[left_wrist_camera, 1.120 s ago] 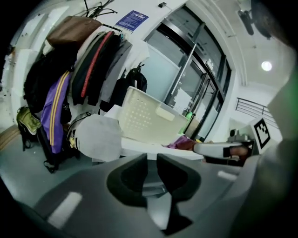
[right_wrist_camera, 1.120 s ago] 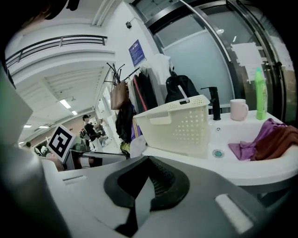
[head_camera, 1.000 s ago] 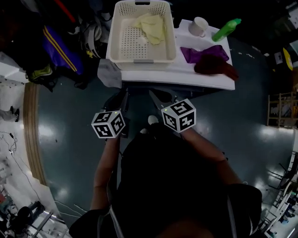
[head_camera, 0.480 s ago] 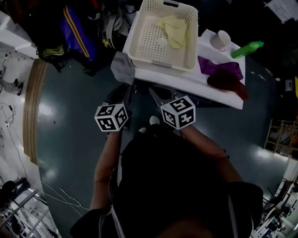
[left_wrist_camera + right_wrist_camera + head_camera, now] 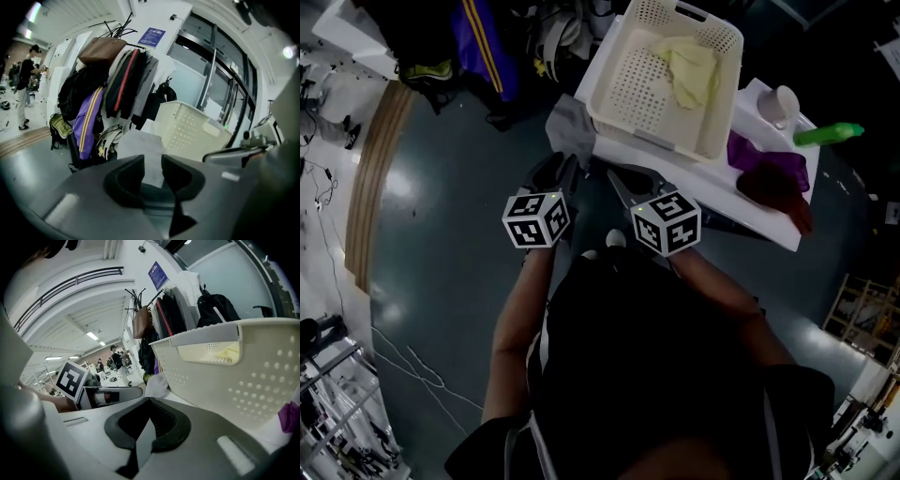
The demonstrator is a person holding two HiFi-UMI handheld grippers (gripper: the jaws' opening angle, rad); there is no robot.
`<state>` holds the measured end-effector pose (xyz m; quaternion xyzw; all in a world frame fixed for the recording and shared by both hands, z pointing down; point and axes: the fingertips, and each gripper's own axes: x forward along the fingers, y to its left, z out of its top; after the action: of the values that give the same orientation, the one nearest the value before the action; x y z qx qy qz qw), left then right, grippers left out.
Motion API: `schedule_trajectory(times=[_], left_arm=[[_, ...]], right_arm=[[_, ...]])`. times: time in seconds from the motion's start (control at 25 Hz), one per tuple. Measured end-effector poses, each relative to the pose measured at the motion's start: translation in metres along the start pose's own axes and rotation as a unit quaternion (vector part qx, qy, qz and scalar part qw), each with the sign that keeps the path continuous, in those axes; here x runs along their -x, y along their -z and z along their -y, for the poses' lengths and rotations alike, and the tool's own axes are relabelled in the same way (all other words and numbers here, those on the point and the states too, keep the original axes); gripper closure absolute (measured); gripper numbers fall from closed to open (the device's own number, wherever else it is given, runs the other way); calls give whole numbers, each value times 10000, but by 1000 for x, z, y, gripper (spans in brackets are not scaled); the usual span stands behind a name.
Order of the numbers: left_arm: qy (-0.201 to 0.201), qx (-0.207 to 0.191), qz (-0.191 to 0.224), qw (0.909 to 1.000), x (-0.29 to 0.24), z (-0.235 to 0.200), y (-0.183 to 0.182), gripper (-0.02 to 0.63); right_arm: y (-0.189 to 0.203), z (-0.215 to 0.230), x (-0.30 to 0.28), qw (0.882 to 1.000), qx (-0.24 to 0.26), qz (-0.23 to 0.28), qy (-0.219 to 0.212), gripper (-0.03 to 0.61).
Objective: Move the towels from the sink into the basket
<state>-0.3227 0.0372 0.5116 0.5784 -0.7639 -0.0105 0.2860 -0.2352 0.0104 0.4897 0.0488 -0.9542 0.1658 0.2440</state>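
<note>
Now, L gripper jaws half apart, just been opening, grey towel in gap ahead, R gripper closed, empty, beside basket, blue sign text illegible.

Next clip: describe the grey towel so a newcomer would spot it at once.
A cream perforated basket sits on the white counter. At its near left corner the grey towel hangs over the counter's edge. It alone is grey and dangling: the yellow towel lies in the basket, the purple cloth and dark red cloth on the counter.
</note>
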Motion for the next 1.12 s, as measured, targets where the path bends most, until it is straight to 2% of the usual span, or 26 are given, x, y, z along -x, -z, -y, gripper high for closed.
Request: schedule_trajectory(times=[0.2, 0.32, 0.44, 0.56, 0.72, 0.84, 0.92, 1.04, 1.12], left_arm=[[-161, 18, 70, 9998, -15, -11, -5, 490], [-258, 114, 74, 9996, -23, -17, -6, 428], [-353, 142, 179, 9991, -29, -23, -11, 406], [-436, 90, 116, 9989, -36, -25, -10, 357], [-545, -108, -56, 9984, -45, -25, -5, 333], [-677, -271, -202, 9971, -50, -29, 1, 341], [-696, -237, -184, 9971, -50, -30, 2, 351], [-738, -41, -72, 9972, -46, -37, -3, 402], [-830, -1, 41, 9965, -41, -43, -7, 469]], right_arm=[[1, -2, -10, 9999, 51, -71, -124, 583], [3, -1, -12, 9998, 41, -110, -137, 583], [2, 2, -12, 9998, 21, -127, -118, 583], [0, 8, -10, 9999, 2, -122, -89, 583], [1, 13, -8, 9999, -45, -111, -58, 583], [2, 17, -8, 9999, -73, -116, -38, 583], [3, 18, -8, 9999, -85, -124, -16, 583], [3, 19, -9, 9999, -102, -138, 12, 583], [4, 19, -9, 9998, -106, -146, 25, 583]])
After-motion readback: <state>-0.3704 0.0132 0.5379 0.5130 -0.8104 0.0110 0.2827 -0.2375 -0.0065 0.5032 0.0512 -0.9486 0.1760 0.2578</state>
